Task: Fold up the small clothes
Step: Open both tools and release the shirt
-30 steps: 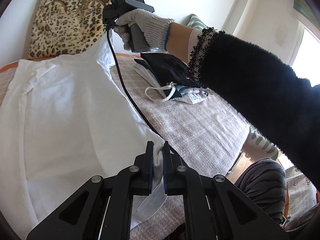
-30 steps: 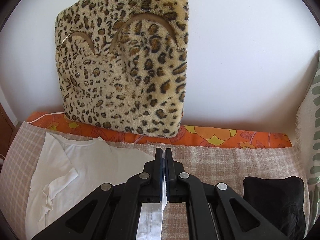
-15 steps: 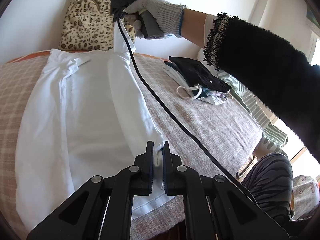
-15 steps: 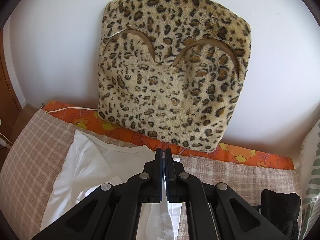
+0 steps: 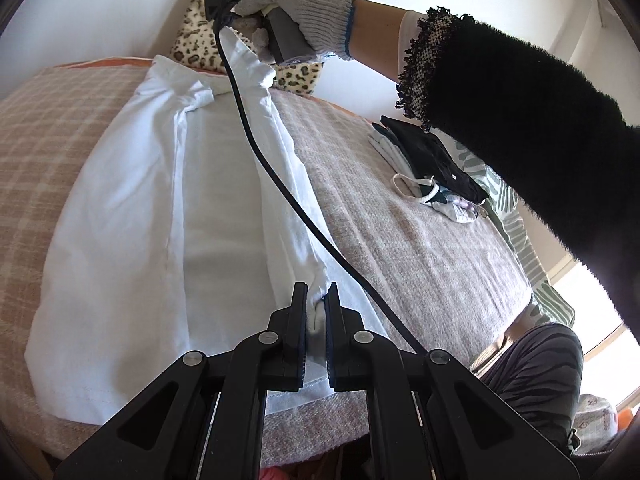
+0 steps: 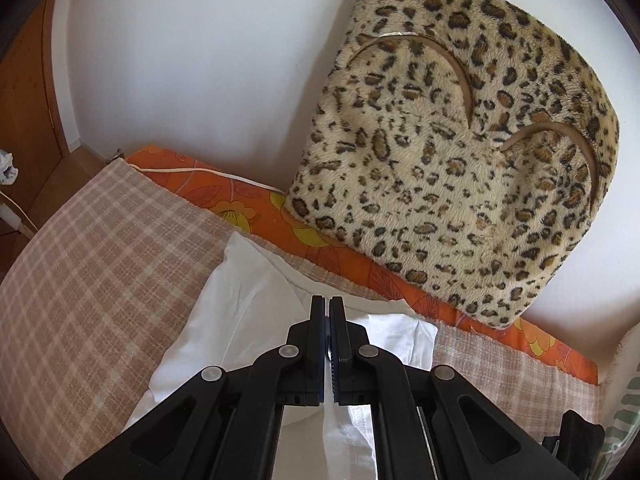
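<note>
On a bed [image 5: 420, 248] spread with a pink-and-beige checked cover, a white garment [image 5: 132, 216] lies lengthwise, its right-hand edge lifted off the cover along its length. At the near end the left claw [image 5: 316, 304] is clamped on a bunched fold of that edge. At the far end a gloved right hand [image 5: 296, 4] in a black fuzzy sleeve [image 5: 520, 136] holds the right claw [image 6: 329, 320], its jaws pressed together on a strip of the same white cloth, seen in the right wrist view. A black cable [image 5: 280, 184] runs from that tool across the garment. To the right lies a small pile of dark and pale clothes [image 5: 432, 176]. A leopard-print cushion [image 6: 460, 152] leans against the far wall.
</note>
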`<state>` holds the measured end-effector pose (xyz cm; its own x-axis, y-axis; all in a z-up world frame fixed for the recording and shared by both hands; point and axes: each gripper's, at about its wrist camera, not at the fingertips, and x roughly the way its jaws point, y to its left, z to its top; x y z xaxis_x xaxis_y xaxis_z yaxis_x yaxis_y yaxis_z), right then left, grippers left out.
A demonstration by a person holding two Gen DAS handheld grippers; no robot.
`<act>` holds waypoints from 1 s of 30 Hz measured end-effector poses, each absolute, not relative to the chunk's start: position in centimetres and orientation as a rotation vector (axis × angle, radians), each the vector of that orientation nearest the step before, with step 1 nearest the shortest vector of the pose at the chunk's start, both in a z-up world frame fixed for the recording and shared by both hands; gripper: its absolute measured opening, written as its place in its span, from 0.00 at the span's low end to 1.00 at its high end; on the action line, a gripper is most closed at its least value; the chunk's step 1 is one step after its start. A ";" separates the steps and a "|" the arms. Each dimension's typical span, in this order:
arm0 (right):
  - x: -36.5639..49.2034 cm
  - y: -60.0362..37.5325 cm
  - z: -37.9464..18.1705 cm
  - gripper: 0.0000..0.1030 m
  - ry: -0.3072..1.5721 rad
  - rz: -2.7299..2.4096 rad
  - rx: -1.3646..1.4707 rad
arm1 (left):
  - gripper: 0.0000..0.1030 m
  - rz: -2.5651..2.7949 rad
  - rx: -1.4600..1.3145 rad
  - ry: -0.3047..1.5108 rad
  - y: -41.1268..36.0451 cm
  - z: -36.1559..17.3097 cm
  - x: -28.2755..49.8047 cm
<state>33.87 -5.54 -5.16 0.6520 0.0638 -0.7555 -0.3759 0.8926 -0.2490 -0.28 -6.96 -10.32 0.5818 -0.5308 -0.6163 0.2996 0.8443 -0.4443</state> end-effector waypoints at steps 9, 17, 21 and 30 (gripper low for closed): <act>34.2 -0.9 -8.7 0.07 0.911 0.341 -0.409 | 0.08 -0.449 -0.336 0.861 -5.5 -11.3 -0.7; 32.0 -3.3 -5.3 0.35 0.875 0.414 -0.297 | 0.14 -0.430 -0.343 0.891 -4.6 -11.6 -1.3; 29.2 -7.9 -4.4 0.35 0.906 0.424 -0.197 | 0.19 -0.421 -0.377 0.900 -3.7 -11.7 -0.9; 17.5 -19.1 -8.7 0.37 1.021 0.388 -0.074 | 0.19 -0.424 -0.402 0.897 -2.7 -11.9 -0.9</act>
<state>17.54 -19.14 -8.73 0.4610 0.2807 -0.8418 -0.3490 0.9295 0.1188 -0.91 -2.73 -11.87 0.5529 -0.5112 -0.6580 0.1840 0.8451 -0.5020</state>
